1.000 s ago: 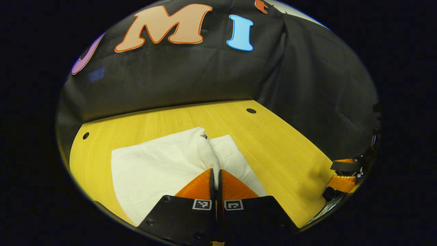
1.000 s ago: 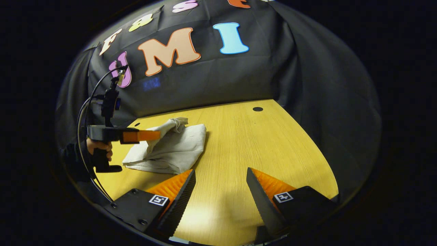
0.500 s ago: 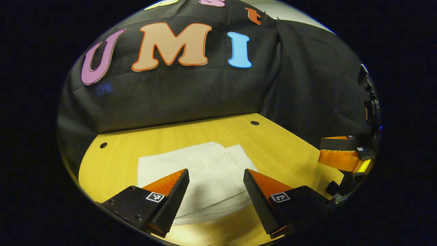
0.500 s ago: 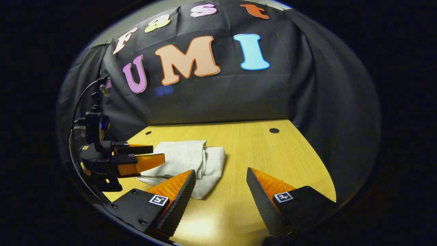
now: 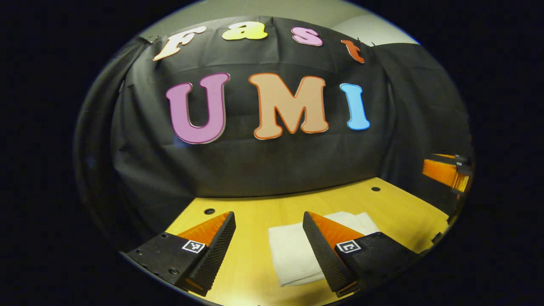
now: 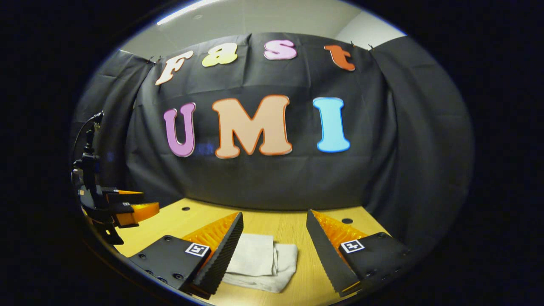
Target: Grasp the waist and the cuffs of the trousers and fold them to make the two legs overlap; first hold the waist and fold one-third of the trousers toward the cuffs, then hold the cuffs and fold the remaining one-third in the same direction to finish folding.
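The white trousers (image 5: pixel 293 250) lie folded into a small flat packet on the wooden table (image 5: pixel 395 208). In the left gripper view my left gripper (image 5: pixel 268 244) is open above the table, with the packet low between and behind its fingers. In the right gripper view the same folded trousers (image 6: pixel 259 261) rest between the spread fingers of my right gripper (image 6: pixel 274 246), which is open and holds nothing. The left gripper (image 6: pixel 134 208) also appears at the left edge of the right gripper view, and the right gripper (image 5: pixel 446 172) at the right edge of the left gripper view.
The wooden table (image 6: pixel 293 227) has small round holes (image 5: pixel 209 211) (image 6: pixel 347 221) near its back edge. Black cloth walls close it in behind and on both sides.
My left gripper let go of the trousers and opened. Both grippers then pulled back and tilted up, so the folded packet now sits low in both views.
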A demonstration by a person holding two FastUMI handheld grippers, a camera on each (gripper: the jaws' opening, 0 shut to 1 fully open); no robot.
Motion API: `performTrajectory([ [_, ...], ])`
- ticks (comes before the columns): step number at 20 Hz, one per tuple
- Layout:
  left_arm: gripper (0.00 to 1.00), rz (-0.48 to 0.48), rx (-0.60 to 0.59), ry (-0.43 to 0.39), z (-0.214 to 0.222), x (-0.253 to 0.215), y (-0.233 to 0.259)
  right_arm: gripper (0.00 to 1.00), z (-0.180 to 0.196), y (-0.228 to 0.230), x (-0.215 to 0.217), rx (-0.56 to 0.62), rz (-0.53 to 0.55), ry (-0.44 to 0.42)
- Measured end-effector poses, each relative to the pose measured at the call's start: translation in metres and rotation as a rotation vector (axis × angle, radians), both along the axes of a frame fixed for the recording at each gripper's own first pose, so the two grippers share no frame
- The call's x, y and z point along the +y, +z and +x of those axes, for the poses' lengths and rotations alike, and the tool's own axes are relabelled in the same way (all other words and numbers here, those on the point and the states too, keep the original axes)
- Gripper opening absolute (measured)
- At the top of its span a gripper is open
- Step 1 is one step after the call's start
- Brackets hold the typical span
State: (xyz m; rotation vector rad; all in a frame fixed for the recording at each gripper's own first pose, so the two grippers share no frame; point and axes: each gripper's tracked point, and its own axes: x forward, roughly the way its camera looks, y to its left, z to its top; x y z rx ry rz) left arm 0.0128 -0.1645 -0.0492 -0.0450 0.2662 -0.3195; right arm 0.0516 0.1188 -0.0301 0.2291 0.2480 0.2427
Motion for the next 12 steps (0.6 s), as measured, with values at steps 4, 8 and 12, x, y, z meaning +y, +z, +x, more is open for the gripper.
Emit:
performTrajectory([
  [4, 0.95, -0.005, -0.037, 0.052, 0.006, 0.035, 0.017, 0.96, 0.01, 0.024, 0.014, -0.032, 0.033, -0.028],
  [8, 0.94, -0.025, -0.061, 0.096, 0.008, 0.057, 0.025, 0.96, 0.01, 0.032, 0.018, -0.053, 0.007, -0.047],
  [12, 0.95, -0.035, -0.074, 0.096, 0.009, 0.062, 0.027, 0.96, 0.004, 0.039, 0.027, -0.083, -0.032, -0.034],
])
